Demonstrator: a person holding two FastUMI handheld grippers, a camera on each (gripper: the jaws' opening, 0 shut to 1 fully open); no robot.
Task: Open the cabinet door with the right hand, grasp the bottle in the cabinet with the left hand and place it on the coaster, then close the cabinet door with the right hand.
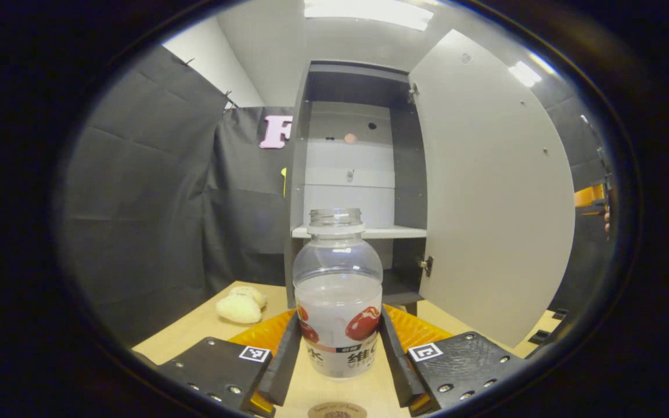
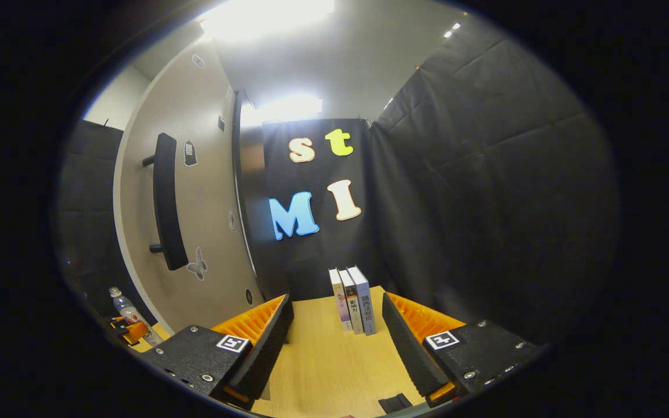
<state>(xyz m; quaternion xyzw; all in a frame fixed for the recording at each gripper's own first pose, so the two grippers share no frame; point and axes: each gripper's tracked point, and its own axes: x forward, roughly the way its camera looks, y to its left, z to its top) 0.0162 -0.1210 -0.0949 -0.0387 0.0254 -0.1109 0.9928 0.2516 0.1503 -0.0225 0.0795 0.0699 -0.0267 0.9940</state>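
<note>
gripping the uncapped bottle [image 1: 338, 302] upright in the left claw [image 1: 338, 354] above the desk [image 1: 195, 325], before the open cabinet door [image 1: 491, 191]; right claw [image 2: 337, 342] open, holding nothing, facing books [image 2: 353, 299].

Left view faces cabinet [image 1: 358, 174] closely, right view faces books [image 2: 353, 300]

The clear plastic bottle with no cap and a red-fruit label [image 1: 338, 302] stands upright, pinched between the left tool's two black pads above the pale wooden bench. Just below it, at the near edge, sits the round brown coaster [image 1: 337, 411]. Behind, the tall dark cabinet [image 1: 358, 174] gapes open, its pale grey door [image 1: 491, 197] swung wide to the right, black bar handle [image 2: 167, 200] on its outer face.
</note>
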